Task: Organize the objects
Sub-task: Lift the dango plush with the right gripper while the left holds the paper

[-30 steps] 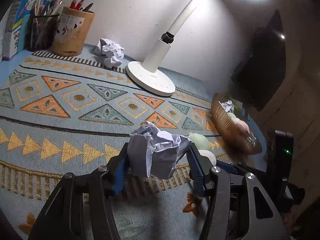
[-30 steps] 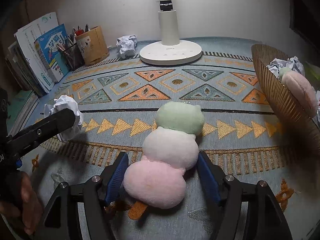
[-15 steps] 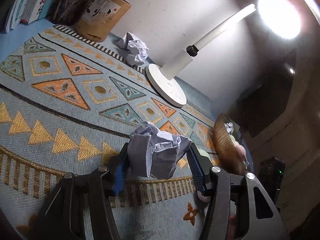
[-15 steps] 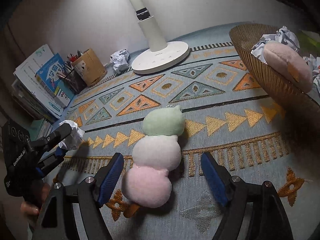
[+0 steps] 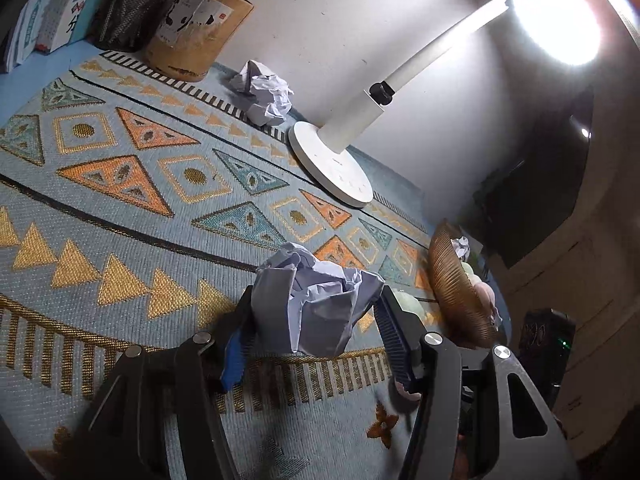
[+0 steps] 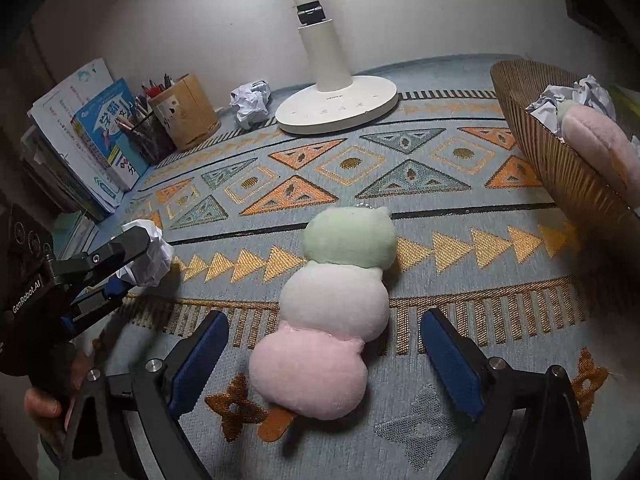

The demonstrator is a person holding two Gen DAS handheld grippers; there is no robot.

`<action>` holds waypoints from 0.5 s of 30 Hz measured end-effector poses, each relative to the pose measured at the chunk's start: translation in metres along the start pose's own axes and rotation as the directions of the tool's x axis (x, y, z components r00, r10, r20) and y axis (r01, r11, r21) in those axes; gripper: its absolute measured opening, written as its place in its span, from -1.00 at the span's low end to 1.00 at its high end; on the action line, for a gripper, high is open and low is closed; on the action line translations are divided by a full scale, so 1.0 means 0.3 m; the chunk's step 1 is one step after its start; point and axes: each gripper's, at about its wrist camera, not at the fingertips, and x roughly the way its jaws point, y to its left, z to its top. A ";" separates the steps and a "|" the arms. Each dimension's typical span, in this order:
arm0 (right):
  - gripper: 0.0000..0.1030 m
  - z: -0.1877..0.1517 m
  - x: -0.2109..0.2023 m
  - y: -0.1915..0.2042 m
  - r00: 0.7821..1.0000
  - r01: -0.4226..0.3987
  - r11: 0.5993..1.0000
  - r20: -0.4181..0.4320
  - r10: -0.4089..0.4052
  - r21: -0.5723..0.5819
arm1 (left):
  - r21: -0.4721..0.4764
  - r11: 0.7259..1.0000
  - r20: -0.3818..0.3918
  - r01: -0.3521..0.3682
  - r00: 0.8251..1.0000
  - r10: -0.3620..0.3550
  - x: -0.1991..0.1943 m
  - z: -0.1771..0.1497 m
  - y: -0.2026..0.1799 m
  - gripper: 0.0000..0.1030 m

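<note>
My left gripper (image 5: 316, 320) is shut on a crumpled white paper ball (image 5: 316, 304) and holds it above the patterned mat; it also shows in the right wrist view (image 6: 150, 254) at the left. My right gripper (image 6: 326, 344) is open, its blue pads either side of a plush dango toy (image 6: 332, 304) with green, white and pink lumps that lies on the mat. A brown ribbed basket (image 6: 560, 160) at the right holds crumpled paper and a pink plush; it shows in the left wrist view (image 5: 452, 292) too.
A white desk lamp base (image 6: 340, 108) stands at the back centre. Another crumpled paper ball (image 6: 250, 100) lies beside it. A cardboard pen cup (image 6: 184, 114), a mesh pen holder (image 5: 130, 14) and books (image 6: 92, 136) stand at the back left.
My right gripper's jaws have opened wide around the plush toy. My left gripper has lifted and tilted with the paper ball still held.
</note>
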 end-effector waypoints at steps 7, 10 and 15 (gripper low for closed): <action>1.00 0.001 0.019 0.017 1.000 0.023 0.999 -0.019 -0.024 -0.035 | -0.088 0.995 -0.027 0.054 0.998 -0.057 0.012 0.012 0.051 0.04; 1.00 0.001 0.017 0.010 1.000 0.016 1.000 -0.016 -0.016 -0.024 | -0.098 0.993 -0.023 0.061 0.998 -0.064 0.011 0.013 0.054 0.04; 1.00 0.018 0.038 0.039 0.993 0.099 0.995 -0.058 -0.099 0.008 | -0.100 0.992 -0.025 0.071 0.997 -0.074 0.011 0.016 0.057 0.04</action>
